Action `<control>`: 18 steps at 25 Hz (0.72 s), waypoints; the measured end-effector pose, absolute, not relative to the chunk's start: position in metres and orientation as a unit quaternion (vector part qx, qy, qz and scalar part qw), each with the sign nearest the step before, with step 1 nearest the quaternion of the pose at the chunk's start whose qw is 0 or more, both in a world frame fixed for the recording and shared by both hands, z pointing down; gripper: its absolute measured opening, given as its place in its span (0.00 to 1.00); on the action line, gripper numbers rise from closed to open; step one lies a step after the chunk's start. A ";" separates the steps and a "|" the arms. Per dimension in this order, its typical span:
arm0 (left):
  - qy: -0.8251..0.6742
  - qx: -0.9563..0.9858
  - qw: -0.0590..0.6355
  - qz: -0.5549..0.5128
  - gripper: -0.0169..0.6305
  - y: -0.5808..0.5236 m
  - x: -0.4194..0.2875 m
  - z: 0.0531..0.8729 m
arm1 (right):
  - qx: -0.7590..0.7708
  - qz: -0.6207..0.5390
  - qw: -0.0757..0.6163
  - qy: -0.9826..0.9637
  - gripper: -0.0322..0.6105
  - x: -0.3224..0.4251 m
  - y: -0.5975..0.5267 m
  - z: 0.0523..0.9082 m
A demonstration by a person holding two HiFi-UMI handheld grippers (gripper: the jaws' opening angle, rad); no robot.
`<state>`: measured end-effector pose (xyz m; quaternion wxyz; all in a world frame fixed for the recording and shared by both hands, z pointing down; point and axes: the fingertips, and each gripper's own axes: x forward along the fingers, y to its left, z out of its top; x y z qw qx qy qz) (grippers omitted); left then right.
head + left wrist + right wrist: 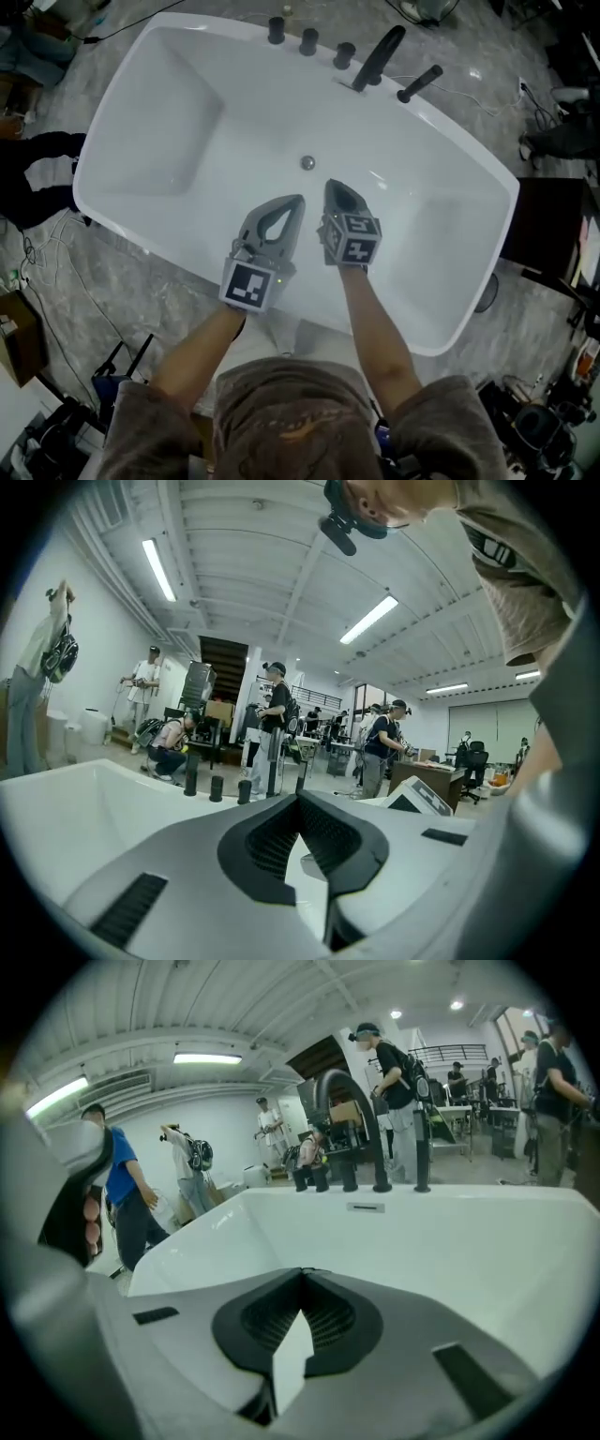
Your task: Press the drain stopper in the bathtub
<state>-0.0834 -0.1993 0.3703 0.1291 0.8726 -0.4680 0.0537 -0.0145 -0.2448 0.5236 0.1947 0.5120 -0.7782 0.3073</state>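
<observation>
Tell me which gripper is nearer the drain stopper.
Right, but only narrowly. In the head view, the right gripper sits just below and right of the drain stopper. The left gripper sits almost directly below it, slightly farther away. Neither touches it.

Black faucet spout arches up, with three stubby black knobs lined up to its left and a black hand shower just to its right. Grey marble floor all round, cardboard box at the left edge. Bunch of people standing about under strip lights.
</observation>
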 end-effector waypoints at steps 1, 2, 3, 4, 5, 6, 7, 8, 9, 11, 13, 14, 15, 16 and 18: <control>-0.470 0.871 0.131 0.053 0.03 -0.193 -0.084 0.358 | 0.513 0.304 0.189 -0.780 0.05 -0.013 -0.241 0.506; -0.472 0.870 0.131 0.051 0.03 -0.188 -0.085 0.345 | 0.514 0.298 0.182 -0.783 0.05 -0.012 -0.239 0.488; -0.474 0.869 0.131 0.048 0.03 -0.183 -0.084 0.333 | 0.515 0.293 0.176 -0.786 0.05 -0.011 -0.236 0.471; -0.476 0.869 0.129 0.046 0.03 -0.179 -0.083 0.321 | 0.516 0.287 0.171 -0.789 0.05 -0.009 -0.232 0.454; -0.477 0.869 0.127 0.044 0.03 -0.174 -0.081 0.310 | 0.516 0.282 0.166 -0.792 0.05 -0.006 -0.228 0.440; -0.477 0.869 0.125 0.042 0.03 -0.169 -0.079 0.299 | 0.515 0.278 0.161 -0.795 0.05 -0.004 -0.223 0.426; -0.477 0.869 0.125 0.041 0.03 -0.164 -0.077 0.289 | 0.513 0.276 0.156 -0.798 0.05 -0.002 -0.218 0.413; -0.477 0.869 0.123 0.040 0.03 -0.160 -0.075 0.279 | 0.510 0.273 0.151 -0.802 0.05 -0.002 -0.213 0.400; -0.476 0.870 0.121 0.039 0.03 -0.157 -0.074 0.270 | 0.506 0.267 0.147 -0.807 0.05 -0.003 -0.208 0.386; -0.473 0.873 0.115 0.038 0.03 -0.148 -0.072 0.254 | 0.496 0.249 0.142 -0.819 0.05 -0.006 -0.198 0.360; -0.469 0.875 0.114 0.035 0.03 -0.139 -0.070 0.238 | 0.487 0.236 0.136 -0.830 0.05 -0.009 -0.186 0.336; -0.467 0.876 0.114 0.033 0.03 -0.134 -0.069 0.230 | 0.483 0.234 0.133 -0.833 0.05 -0.009 -0.179 0.326; -0.465 0.877 0.116 0.032 0.03 -0.129 -0.068 0.224 | 0.479 0.233 0.131 -0.836 0.05 -0.009 -0.171 0.315; -0.462 0.879 0.116 0.032 0.03 -0.124 -0.067 0.219 | 0.475 0.229 0.131 -0.840 0.05 -0.008 -0.164 0.305; -0.452 0.885 0.106 0.032 0.03 -0.116 -0.063 0.211 | 0.460 0.211 0.134 -0.852 0.05 -0.008 -0.150 0.286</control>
